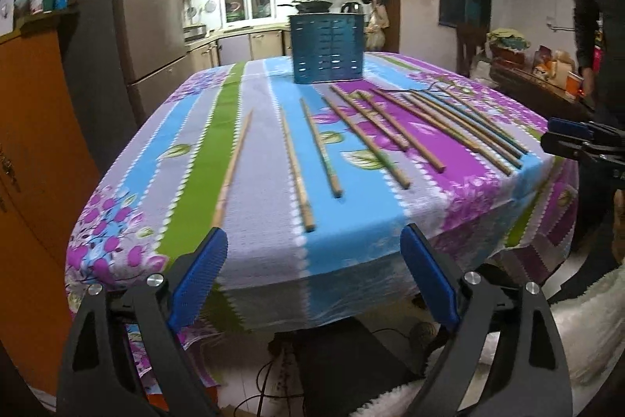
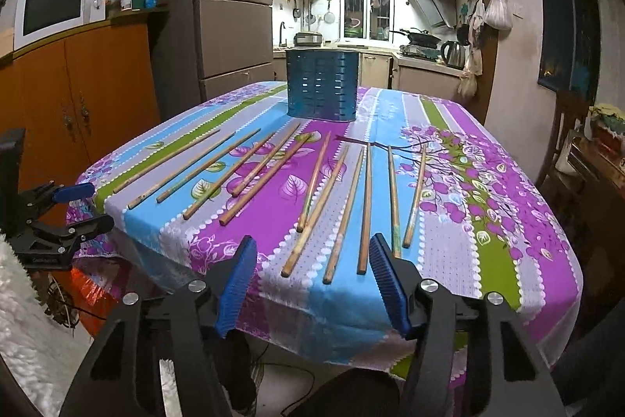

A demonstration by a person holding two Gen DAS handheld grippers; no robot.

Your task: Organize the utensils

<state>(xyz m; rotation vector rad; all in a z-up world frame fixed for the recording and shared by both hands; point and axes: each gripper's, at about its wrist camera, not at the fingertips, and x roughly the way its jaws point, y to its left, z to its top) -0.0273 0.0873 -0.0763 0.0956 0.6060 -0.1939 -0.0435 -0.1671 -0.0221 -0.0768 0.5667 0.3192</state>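
Right gripper (image 2: 312, 284) is nearer the work: jaws spread, empty. The wooden chopsticks (image 2: 365, 206) lie on the striped floral tablecloth (image 2: 449, 260) just ahead of its tips, long axes running away toward the blue slotted metal utensil holder (image 2: 322, 85) beyond. Left gripper (image 1: 314, 268) also spread, empty. No legible writing.
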